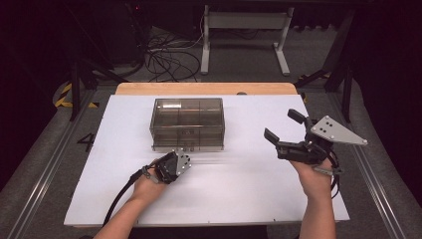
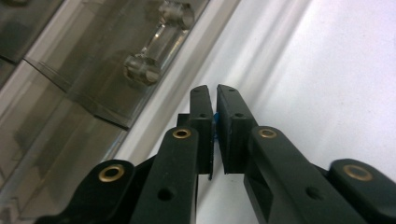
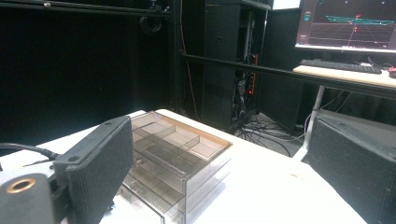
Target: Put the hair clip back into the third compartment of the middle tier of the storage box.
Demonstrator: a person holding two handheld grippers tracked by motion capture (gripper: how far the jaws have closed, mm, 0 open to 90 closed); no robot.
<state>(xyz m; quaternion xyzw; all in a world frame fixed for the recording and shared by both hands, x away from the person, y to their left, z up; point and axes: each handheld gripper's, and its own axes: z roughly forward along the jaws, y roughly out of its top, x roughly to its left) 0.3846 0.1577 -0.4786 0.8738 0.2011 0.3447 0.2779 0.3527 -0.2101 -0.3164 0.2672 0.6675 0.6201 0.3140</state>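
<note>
A smoky clear plastic drawer box point(image 1: 187, 123) stands on the white table top point(image 1: 229, 184), back of centre. My left gripper point(image 1: 178, 158) sits low on the table just in front of the box's lower drawer. In the left gripper view its jaws point(image 2: 212, 88) are pressed nearly together on a small blue thing point(image 2: 215, 122), close to the drawer's clear bar handle point(image 2: 159, 46). My right gripper point(image 1: 281, 124) is held above the table's right side, open and with nothing in it. In the right gripper view, that gripper point(image 3: 229, 154) points toward the box point(image 3: 177, 154).
A wooden strip point(image 1: 206, 88) runs along the table's far edge. Cables point(image 1: 169, 59) and a white desk frame point(image 1: 244, 30) lie on the floor beyond. A monitor point(image 3: 348, 23) and a keyboard point(image 3: 338, 66) stand on a desk in the right gripper view.
</note>
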